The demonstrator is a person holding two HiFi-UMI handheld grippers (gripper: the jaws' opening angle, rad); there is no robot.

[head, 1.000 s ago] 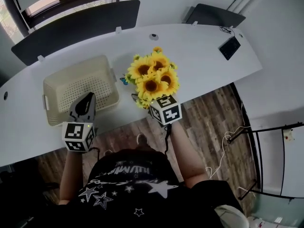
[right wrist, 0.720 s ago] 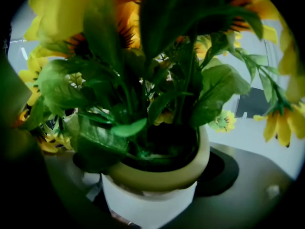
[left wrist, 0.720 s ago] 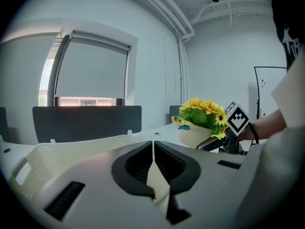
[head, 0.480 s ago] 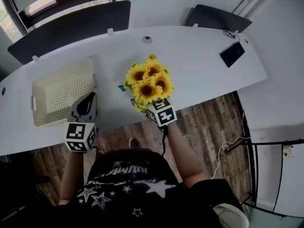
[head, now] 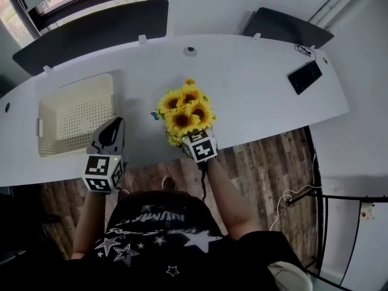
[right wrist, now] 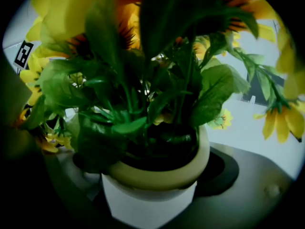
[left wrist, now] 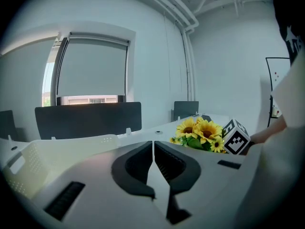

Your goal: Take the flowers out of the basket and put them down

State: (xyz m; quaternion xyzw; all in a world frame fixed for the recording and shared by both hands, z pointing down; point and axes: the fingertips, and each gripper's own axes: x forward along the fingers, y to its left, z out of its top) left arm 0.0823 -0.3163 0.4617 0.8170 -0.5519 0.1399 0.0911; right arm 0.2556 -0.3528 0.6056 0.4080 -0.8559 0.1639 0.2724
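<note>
The sunflowers (head: pixel 183 109) stand in a white pot with a tan rim (right wrist: pixel 157 185). My right gripper (head: pixel 193 137) is shut on that pot, its dark jaws on either side of it in the right gripper view (right wrist: pixel 150 168). The bunch sits over the white table's (head: pixel 254 90) near edge, to the right of the basket; whether the pot touches the table is hidden. The cream perforated basket (head: pixel 76 120) lies empty at the left. My left gripper (head: pixel 111 132) hovers at its right front corner, jaws shut on nothing (left wrist: pixel 153 149). The flowers (left wrist: pixel 200 130) also show at the right of the left gripper view.
A black flat device (head: pixel 305 76) lies at the table's far right. Two dark chair backs (head: pixel 91 29) (head: pixel 288 26) stand behind the table. A round grommet (head: pixel 190 51) sits at the back middle. Wood floor (head: pixel 267 162) lies below the curved front edge.
My right gripper has carried the flowers further right of the basket and nearer the table's front edge. The left gripper, earlier over the basket's front, is now at its right corner.
</note>
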